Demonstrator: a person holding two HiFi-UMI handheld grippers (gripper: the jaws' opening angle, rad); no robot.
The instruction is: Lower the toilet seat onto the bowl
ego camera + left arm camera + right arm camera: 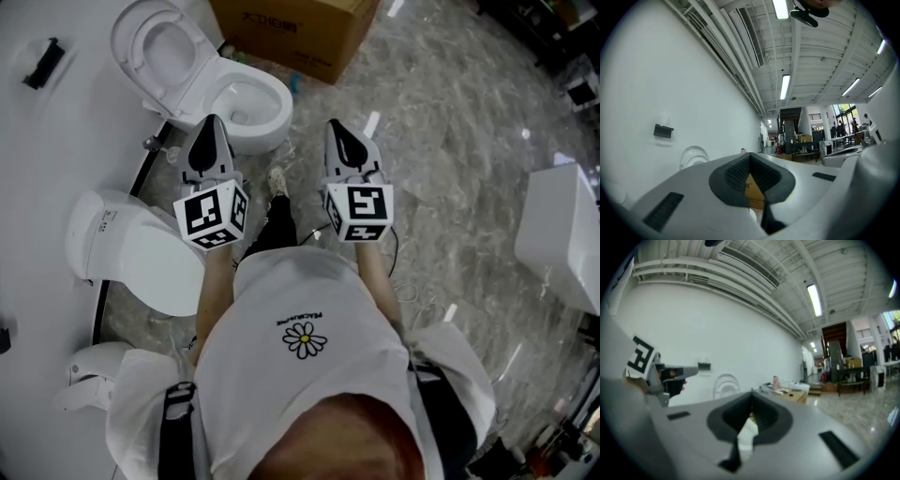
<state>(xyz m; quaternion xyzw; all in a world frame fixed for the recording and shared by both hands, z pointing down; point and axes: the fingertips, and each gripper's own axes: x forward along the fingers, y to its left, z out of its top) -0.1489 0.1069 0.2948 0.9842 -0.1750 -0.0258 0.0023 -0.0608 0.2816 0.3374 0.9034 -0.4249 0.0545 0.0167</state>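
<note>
White toilet seat [128, 47], brown box [295, 28], grey-veined marble floor [450, 122]

Toilets, three: seat raised [202, 80], closed [141, 248], partly seen [94, 370]. Cardboard box [300, 33], one. Hand-held grippers, two: left [214, 122], right [336, 126].

Toilet [265, 97] stands against the left wall [56, 131], cardboard box [298, 28] just beyond it

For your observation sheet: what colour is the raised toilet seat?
White. The toilet seat shows best in the head view.
</note>
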